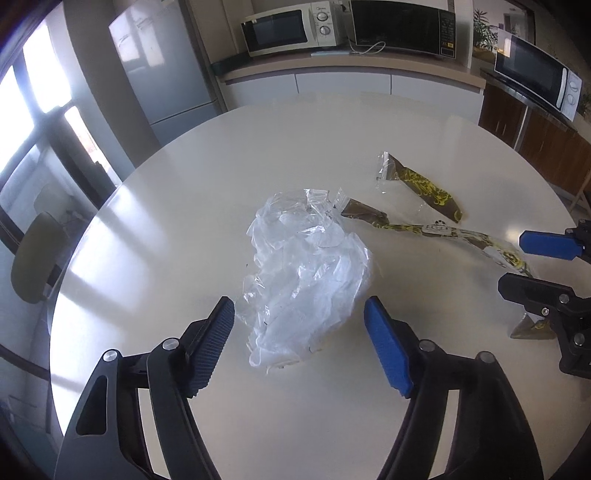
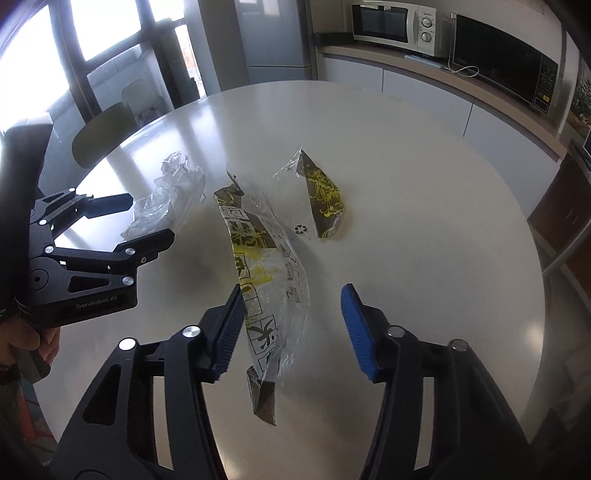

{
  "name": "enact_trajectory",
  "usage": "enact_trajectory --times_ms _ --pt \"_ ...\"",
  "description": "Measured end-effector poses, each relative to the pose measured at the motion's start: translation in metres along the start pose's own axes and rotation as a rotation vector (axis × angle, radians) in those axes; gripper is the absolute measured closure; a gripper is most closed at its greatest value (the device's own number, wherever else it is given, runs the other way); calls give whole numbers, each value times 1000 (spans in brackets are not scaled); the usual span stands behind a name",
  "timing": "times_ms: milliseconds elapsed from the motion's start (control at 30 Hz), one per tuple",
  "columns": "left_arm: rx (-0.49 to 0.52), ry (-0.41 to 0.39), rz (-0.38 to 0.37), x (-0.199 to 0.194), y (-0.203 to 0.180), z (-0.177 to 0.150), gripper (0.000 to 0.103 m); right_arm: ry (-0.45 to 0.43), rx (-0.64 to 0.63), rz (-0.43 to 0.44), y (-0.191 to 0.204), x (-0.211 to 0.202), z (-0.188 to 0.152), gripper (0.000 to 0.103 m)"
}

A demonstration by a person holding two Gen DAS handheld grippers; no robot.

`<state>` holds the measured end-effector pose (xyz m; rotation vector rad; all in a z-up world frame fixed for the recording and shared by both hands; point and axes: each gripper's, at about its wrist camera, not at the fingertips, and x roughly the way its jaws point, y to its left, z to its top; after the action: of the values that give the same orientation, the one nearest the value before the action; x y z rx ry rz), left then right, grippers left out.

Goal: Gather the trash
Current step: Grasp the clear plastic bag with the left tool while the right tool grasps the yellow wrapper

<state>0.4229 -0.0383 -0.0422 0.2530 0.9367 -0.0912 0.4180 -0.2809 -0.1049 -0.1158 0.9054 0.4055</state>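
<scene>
A crumpled clear plastic bag (image 1: 306, 273) lies on the round white table (image 1: 184, 206). My left gripper (image 1: 299, 317) is open, its jaws on either side of the bag's near end. A long brown-and-yellow wrapper (image 2: 266, 273) lies before my right gripper (image 2: 291, 306), which is open with the wrapper's near part between its jaws. A shorter brown-and-yellow wrapper (image 2: 323, 195) lies farther back. In the left wrist view the long wrapper (image 1: 443, 230), the short one (image 1: 424, 184) and the right gripper (image 1: 517, 264) show. The right wrist view shows the clear bag (image 2: 166, 199) and the left gripper (image 2: 147, 218).
A kitchen counter with microwaves (image 1: 291, 31) runs behind the table, a fridge (image 1: 166, 70) at the back left. An olive chair (image 1: 33, 258) stands at the table's left edge by the windows. A wooden cabinet (image 1: 535, 129) is at the right.
</scene>
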Motion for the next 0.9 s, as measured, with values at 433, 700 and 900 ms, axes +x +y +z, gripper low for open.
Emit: enact_trajectory --times_ms 433,700,900 --pt "-61 -32 7 -5 10 -6 80 0 -2 27 8 3 -8 99" --pt "-179 -57 -40 -44 27 -42 87 -62 20 51 14 -27 -19 100" --pt "-258 -75 -55 -71 41 -72 87 -85 43 72 19 -48 -39 100"
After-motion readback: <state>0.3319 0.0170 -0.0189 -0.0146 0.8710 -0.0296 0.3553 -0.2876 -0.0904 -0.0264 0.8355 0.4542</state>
